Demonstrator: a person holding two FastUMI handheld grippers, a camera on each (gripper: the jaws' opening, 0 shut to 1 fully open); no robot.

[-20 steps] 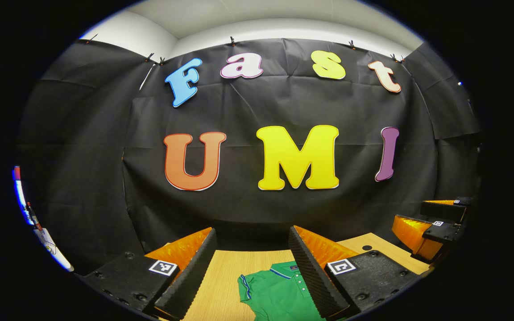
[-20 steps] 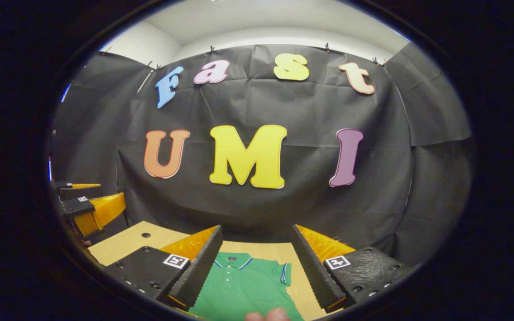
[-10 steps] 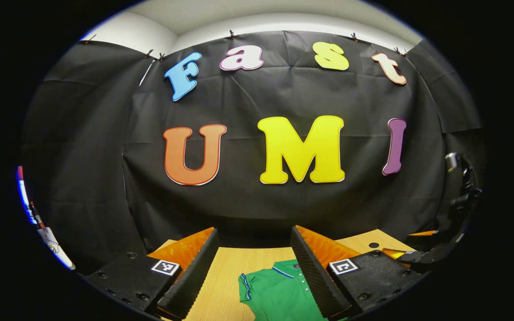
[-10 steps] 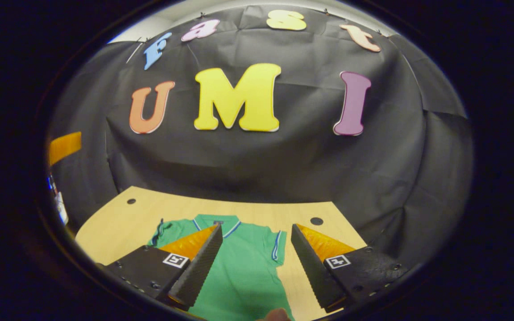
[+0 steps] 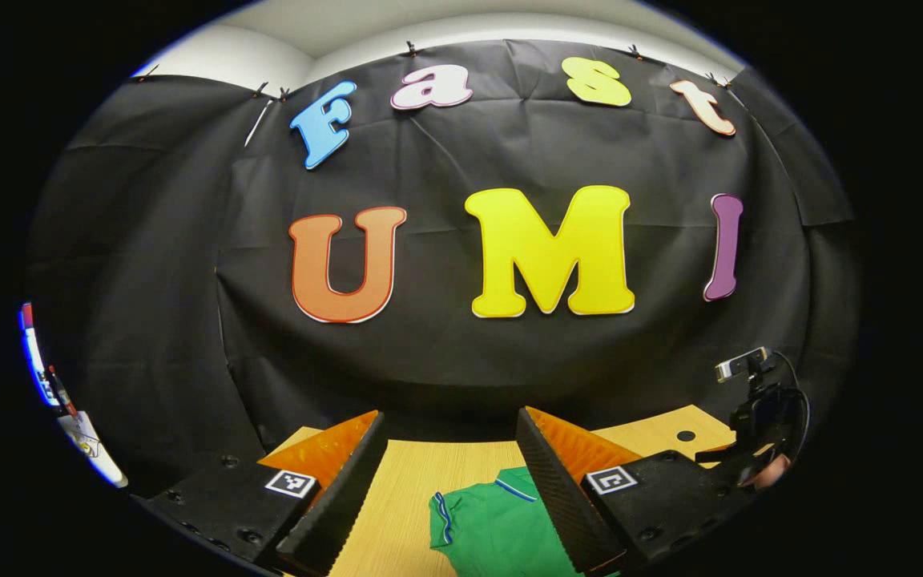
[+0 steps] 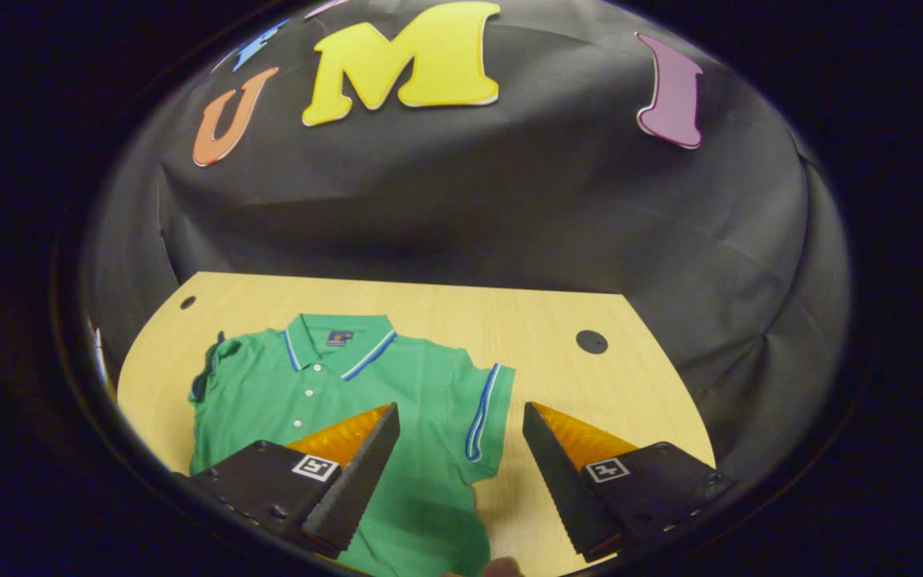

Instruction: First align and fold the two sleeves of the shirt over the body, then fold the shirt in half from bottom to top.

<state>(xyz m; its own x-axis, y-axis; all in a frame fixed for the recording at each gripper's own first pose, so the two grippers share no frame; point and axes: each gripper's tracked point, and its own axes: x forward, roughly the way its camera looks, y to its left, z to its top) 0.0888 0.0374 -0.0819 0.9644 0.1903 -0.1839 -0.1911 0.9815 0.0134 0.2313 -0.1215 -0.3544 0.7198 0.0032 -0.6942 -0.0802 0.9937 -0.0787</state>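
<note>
Your right gripper (image 6: 461,465) hangs agape over the shirt (image 6: 333,401), lying flat on the table (image 6: 558,377), apparently to take its sleeve (image 6: 485,413), while your left gripper (image 5: 445,473), also agape, hovers near the other shoulder.

Green polo shirt (image 6: 397,401) lay flat, front up, on the table (image 6: 574,385), collar (image 6: 339,340) toward the wall. Blue trim edged collar and sleeve cuffs. Right-hand sleeve (image 6: 484,417) was spread out; the opposite sleeve (image 6: 209,373) was bunched.

Recording booth: black cloth wall (image 6: 445,200), wooden table (image 6: 558,320).
</note>
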